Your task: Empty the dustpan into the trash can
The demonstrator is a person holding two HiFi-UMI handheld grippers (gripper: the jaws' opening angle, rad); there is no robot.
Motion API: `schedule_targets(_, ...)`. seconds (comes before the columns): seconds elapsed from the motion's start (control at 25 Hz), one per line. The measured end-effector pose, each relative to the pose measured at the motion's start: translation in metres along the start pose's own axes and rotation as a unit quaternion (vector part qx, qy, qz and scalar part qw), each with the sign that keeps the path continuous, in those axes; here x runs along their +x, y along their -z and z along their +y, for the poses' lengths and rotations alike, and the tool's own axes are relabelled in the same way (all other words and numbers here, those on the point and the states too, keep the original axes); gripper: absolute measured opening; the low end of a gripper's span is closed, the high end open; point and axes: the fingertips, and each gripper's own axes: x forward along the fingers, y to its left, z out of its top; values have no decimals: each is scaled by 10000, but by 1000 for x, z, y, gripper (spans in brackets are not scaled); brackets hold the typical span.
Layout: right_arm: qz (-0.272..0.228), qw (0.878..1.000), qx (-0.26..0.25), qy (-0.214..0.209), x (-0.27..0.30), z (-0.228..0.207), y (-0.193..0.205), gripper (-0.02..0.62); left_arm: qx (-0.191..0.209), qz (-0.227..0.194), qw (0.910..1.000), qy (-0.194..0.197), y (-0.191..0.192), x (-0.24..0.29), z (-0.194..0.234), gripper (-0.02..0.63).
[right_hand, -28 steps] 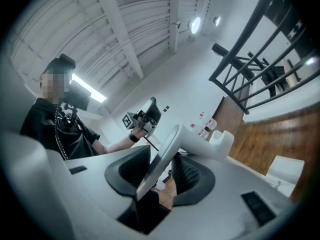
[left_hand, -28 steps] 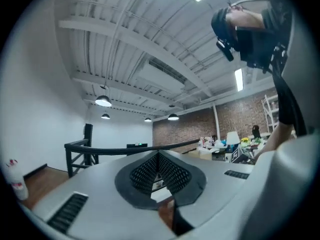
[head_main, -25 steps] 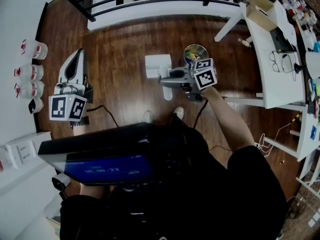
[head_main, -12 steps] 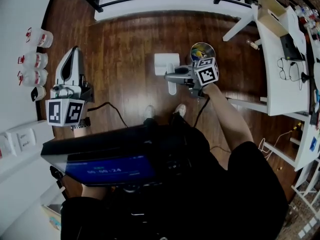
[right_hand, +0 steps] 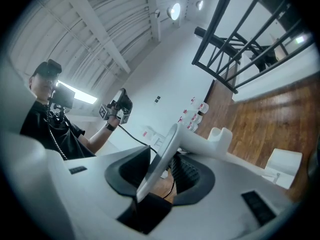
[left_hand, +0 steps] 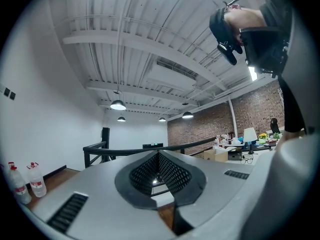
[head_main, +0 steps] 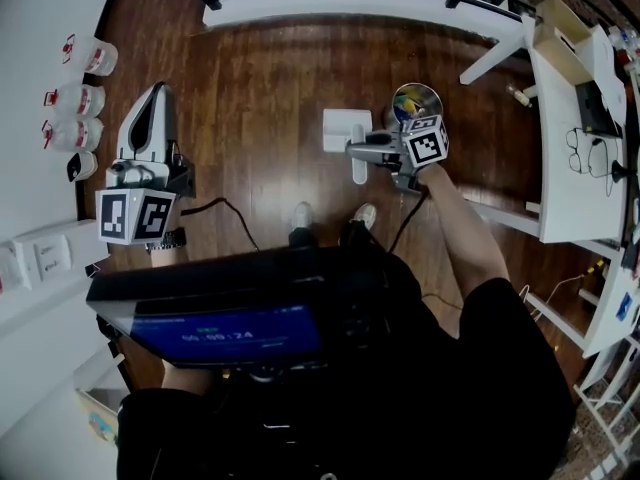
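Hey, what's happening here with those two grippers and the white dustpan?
A person holds a gripper in each hand. The right gripper is clamped on the handle of the white dustpan, which sits beside the round trash can, not yet over it. The left gripper is shut and empty, off to the side.

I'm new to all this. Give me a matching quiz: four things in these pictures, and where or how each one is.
1 white plastic dustpan
2 round shiny trash can
3 left gripper
4 black-framed glasses

a on the white table
b shut, empty
c clamped in the right gripper
d standing on the wooden floor

Pairs: 1-c, 2-d, 3-b, 4-a
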Motion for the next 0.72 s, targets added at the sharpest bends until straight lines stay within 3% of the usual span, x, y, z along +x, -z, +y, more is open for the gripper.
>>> schedule_targets(0.72,-12,9991,399,131,-5,-35,22,133,-4,123,9999,-47,5,-6,0,0)
